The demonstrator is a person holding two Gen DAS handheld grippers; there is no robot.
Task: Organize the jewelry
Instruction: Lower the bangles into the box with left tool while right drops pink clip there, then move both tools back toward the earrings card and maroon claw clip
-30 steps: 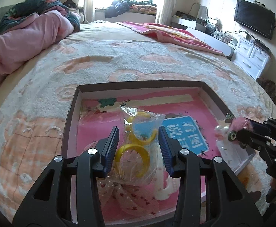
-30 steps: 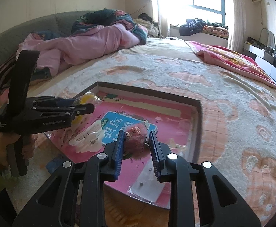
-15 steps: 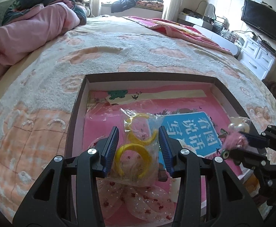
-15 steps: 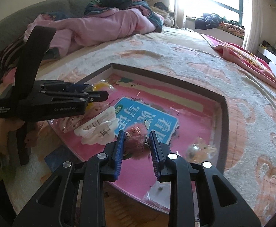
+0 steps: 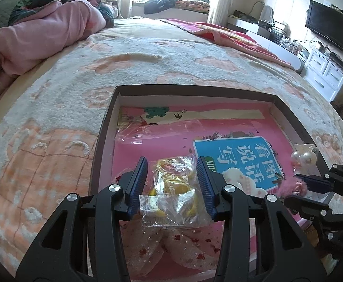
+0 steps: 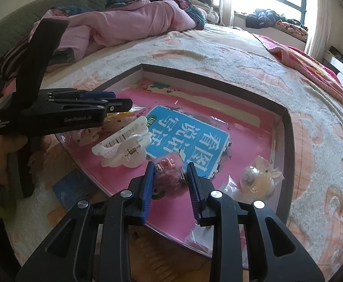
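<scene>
Fingers of my left gripper (image 5: 171, 183) stand wide apart around a clear plastic bag of yellow rings (image 5: 173, 192); the blue pads flank the bag's sides, though I cannot tell whether they press it. My right gripper (image 6: 170, 183) is clamped on a pink fluffy hair tie (image 6: 171, 176), pinched between its pads. Both are over the shallow box (image 5: 105, 127) with the pink liner. Ahead and left of the right tool lies a white claw clip (image 6: 124, 145); ahead and right, a pearl bow ornament (image 6: 258, 178).

One tray (image 6: 286, 141), one white hair clip (image 6: 122, 145), one pink fluffy clip (image 6: 171, 176), two claws (image 5: 171, 183) (image 6: 170, 188)
</scene>
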